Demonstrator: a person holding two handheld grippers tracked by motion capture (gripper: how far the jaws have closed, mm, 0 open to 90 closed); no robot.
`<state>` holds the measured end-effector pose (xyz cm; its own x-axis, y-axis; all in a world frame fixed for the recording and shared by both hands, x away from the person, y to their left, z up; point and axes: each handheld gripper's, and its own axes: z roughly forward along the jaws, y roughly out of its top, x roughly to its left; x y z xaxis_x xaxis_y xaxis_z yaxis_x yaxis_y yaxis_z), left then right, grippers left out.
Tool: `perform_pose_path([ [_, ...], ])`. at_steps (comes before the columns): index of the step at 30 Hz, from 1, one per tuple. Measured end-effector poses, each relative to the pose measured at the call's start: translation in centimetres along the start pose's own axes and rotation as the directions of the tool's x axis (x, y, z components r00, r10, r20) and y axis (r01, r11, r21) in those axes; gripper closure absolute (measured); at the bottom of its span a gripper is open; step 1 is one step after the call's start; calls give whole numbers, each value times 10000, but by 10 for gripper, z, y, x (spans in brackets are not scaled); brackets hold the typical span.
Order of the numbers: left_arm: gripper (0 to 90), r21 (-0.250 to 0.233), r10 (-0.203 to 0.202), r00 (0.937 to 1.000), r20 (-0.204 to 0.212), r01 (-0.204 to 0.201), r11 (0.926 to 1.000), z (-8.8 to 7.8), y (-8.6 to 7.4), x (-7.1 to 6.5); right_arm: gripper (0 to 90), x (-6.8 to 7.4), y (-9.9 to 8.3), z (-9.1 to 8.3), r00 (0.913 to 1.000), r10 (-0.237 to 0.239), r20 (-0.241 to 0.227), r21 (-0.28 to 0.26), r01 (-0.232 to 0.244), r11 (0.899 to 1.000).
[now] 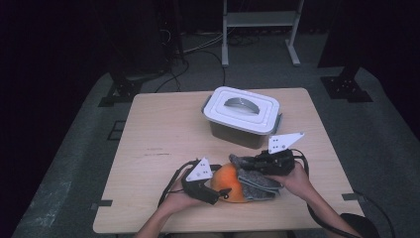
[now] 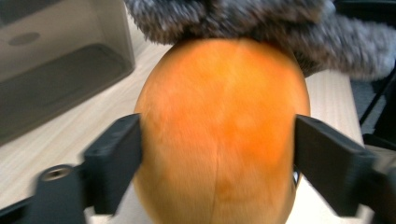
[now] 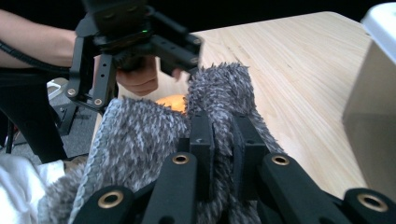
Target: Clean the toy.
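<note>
Left gripper jaws stand apart, perhaps touching nothing; right gripper jaws are clamped together.

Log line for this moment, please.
left gripper: open, fingers flanking orange plush | right gripper: shut on grey furry fabric | lidded bin: closed

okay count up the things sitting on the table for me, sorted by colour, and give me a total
Orange: 1, the orange plush ball
Grey: 1, the fuzzy grey cloth
White-lidded: 1, the storage box
Total: 3 things on the table, not counting the two handheld grippers.
</note>
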<state>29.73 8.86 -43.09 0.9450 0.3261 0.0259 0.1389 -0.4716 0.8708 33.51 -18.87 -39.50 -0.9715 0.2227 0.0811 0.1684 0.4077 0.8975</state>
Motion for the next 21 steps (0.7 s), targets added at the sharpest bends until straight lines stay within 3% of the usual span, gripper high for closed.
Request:
perform_pose_path([
  [2,98,-18,-213,9996,208,214,9998,1,1,0,799,5,1,2,9997,-45,-221,-31,44,10000],
  [4,126,64,-202,9993,324,200,9998,1,1,0,799,11,3,5,9990,-206,-394,4,206,9998],
  [9,315,90,622,9977,-260,-620,9980,0,1,-8,798,20,10,15,9960,-540,-706,14,542,9985],
  [14,387,-224,846,9933,-785,-866,9960,-2,0,-10,798,13,7,4,9983,-355,-467,-189,347,9992],
  [18,396,-289,1366,9826,-1263,-1413,9895,-1,9,-9,795,4,1,-11,9998,-103,-144,-191,100,9998],
  [21,398,-312,1539,9798,-1276,-1591,9868,2,12,-7,796,-4,-1,-19,9998,85,170,-177,-82,9998],
])
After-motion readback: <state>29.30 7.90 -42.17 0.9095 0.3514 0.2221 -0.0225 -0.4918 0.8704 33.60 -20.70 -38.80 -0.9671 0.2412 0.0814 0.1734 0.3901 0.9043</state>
